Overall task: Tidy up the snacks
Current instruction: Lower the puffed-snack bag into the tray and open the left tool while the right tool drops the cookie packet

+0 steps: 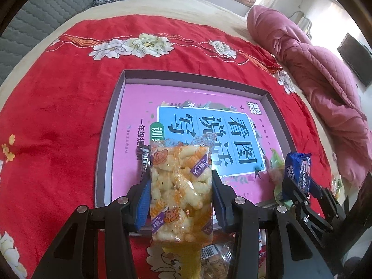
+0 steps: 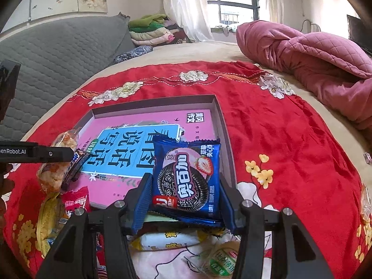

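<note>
Jaws of left gripper clamp a clear puffed-snack bag; right gripper jaws clamp a blue cookie packet. Both tilt down over the shallow box's near edge. Loose snack packets lie nearer on the red blanket; pink quilt beyond.

A red blanket printed with white and yellow flowers covers the middle of the frame, lying on a beige bed. A rumpled pink quilt sits at the upper right. A grey quilted headboard fills the upper left, with folded clothes stacked beside it. Behind, at top centre, a barred window with white curtains.
</note>
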`<action>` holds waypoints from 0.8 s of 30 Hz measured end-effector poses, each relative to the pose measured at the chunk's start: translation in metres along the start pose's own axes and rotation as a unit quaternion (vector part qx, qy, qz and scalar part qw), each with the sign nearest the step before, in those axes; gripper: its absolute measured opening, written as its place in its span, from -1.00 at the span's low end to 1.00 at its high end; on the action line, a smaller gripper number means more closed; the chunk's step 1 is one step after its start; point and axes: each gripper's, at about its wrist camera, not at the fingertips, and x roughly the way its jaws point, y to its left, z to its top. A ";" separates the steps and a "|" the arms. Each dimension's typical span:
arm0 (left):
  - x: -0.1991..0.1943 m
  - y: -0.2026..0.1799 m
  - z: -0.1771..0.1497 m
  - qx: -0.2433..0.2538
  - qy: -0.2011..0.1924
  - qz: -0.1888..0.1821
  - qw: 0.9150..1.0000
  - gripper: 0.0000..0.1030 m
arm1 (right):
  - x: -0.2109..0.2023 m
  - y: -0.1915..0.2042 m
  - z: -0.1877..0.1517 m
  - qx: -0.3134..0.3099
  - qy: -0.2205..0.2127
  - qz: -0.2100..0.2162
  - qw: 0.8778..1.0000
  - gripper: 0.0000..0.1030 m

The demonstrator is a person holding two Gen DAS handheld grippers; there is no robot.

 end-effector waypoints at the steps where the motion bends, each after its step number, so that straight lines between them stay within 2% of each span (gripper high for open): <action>1: 0.000 0.000 0.000 0.000 0.000 0.000 1.000 -0.08 | 0.000 0.000 0.000 -0.001 -0.001 -0.004 1.000 0.03; 7: 0.000 -0.002 -0.001 0.001 0.002 -0.001 1.000 -0.08 | 0.000 -0.002 -0.001 0.001 0.000 -0.012 1.000 0.04; 10: 0.001 -0.003 -0.001 0.002 0.003 -0.001 1.000 -0.08 | 0.001 -0.005 -0.002 0.005 0.004 -0.018 1.000 0.15; 20: 0.002 -0.004 -0.001 0.002 0.005 -0.003 1.000 -0.08 | -0.002 -0.008 -0.002 0.013 0.001 -0.012 1.000 0.15; 24: 0.007 -0.005 -0.003 -0.004 0.018 -0.013 1.000 -0.08 | -0.001 -0.008 -0.002 0.013 0.001 -0.012 1.000 0.16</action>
